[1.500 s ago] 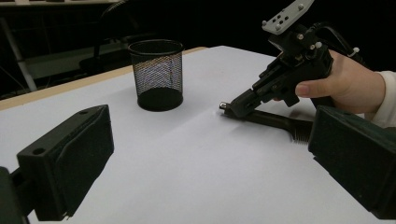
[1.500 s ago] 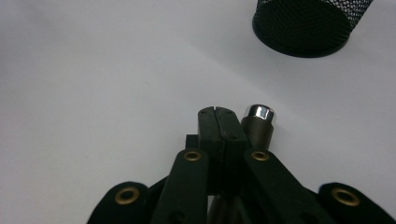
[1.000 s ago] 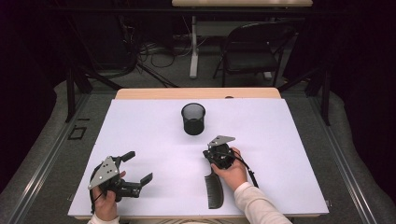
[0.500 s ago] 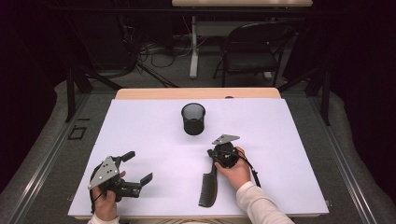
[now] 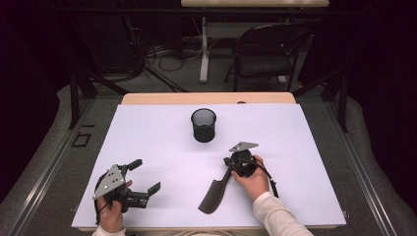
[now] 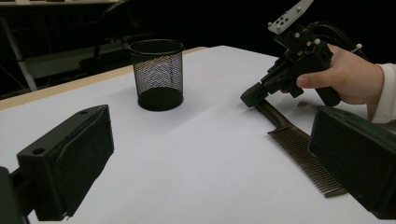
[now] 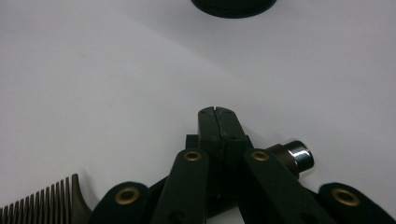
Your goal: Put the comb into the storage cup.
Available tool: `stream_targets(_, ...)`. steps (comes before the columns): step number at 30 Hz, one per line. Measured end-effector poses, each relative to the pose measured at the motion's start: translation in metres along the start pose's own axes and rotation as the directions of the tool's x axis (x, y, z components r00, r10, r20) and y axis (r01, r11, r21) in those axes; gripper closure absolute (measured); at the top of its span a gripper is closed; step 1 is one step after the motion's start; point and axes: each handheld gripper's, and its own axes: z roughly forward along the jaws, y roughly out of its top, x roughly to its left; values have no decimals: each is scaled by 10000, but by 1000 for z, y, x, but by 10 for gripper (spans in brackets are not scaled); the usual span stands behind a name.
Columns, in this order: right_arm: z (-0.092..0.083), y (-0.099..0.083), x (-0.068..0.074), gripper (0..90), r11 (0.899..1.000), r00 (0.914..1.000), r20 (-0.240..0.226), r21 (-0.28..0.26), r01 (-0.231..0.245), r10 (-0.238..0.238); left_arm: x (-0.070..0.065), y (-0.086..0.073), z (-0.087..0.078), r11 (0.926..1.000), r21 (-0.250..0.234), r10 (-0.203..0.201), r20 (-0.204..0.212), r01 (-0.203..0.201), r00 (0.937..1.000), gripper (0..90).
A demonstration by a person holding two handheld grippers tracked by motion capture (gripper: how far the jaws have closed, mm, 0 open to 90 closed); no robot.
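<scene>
The right gripper pinches the black comb's handle between its jaws; the left gripper stands spread.

We noted a black left gripper with blocky padded jaws; the right gripper was black with brass rivets. Each carried a grey drilled triangular plate, and the right sleeve was white.

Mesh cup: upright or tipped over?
Upright. The mesh cup stands on its base on the white table, open rim up, in the left gripper view too.
</scene>
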Motion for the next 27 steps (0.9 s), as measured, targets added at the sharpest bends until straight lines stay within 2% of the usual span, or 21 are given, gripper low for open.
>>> stream_targets(27, -21, -16, -15, 900, 9996, 9995, 247, 215, -181, 176, 0, 0, -1, 10000, 0, -10, -19, 10, 10000, 5)
